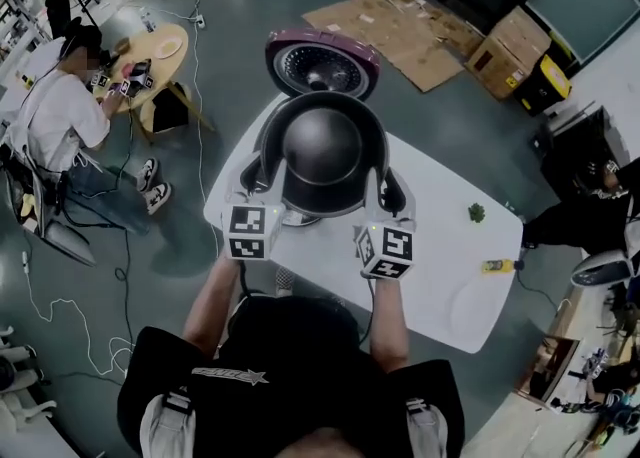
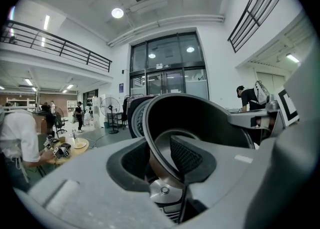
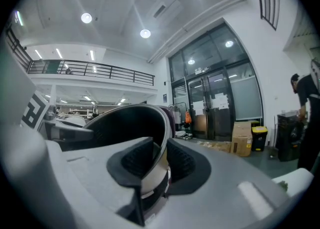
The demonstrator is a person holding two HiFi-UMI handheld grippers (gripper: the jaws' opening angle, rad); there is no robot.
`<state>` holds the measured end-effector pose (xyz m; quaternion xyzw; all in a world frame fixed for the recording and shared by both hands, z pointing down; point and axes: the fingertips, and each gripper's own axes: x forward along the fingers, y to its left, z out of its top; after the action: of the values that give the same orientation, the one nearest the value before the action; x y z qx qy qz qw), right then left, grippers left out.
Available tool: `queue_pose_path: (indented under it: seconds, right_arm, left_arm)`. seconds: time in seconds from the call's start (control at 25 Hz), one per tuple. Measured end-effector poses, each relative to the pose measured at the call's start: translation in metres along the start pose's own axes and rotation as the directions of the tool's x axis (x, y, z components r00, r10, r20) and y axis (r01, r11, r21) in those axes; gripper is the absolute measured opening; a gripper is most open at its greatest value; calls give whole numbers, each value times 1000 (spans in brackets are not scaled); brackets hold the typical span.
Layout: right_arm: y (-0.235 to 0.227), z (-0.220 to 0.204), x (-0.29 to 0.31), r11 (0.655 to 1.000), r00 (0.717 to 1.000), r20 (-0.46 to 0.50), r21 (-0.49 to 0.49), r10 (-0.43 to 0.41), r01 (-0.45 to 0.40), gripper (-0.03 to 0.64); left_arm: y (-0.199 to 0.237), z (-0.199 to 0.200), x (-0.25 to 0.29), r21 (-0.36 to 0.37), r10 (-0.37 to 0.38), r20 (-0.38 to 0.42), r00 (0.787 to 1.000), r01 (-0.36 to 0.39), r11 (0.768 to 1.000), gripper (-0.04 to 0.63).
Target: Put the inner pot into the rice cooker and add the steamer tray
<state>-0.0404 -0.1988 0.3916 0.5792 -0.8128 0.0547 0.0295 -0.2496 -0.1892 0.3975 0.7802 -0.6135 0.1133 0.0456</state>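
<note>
Left tool [image 2: 161, 159] pinches the rim of the inner pot [image 2: 202, 118].

**The colours around my two tools**

The inner pot [image 1: 320, 151] between my tools is glossy black inside. My left tool [image 2: 160, 159] and right tool [image 3: 155, 162] are plain grey. Their black pads [image 2: 187, 155] have a fine mesh pattern, and each tool carries a cube [image 1: 250, 231] of black-and-white square markers. Beyond them, the rice cooker [image 1: 322, 64] has a purple rim around silvery metal. The desk [image 1: 450, 256] below is white. Right of my right tool sit a small green bit [image 1: 476, 212] and a yellow object [image 1: 497, 266].
</note>
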Motion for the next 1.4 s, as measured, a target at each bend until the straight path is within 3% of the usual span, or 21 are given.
queue_pose_path:
  seconds: [0.36, 0.88, 1.4]
  right_arm:
    - [27, -26, 34, 998, 996, -63, 20, -62, 63, 92]
    - [38, -76, 65, 990, 970, -204, 32, -131, 140, 92]
    - [23, -126, 82, 978, 904, -392, 50, -169, 205, 94]
  left_arm:
    - [42, -23, 29, -7, -67, -59, 996, 67, 998, 137]
    - [68, -72, 68, -30, -142, -170, 975, 139, 990, 137]
    - [59, -114, 101, -63, -206, -309, 928, 197, 978, 141]
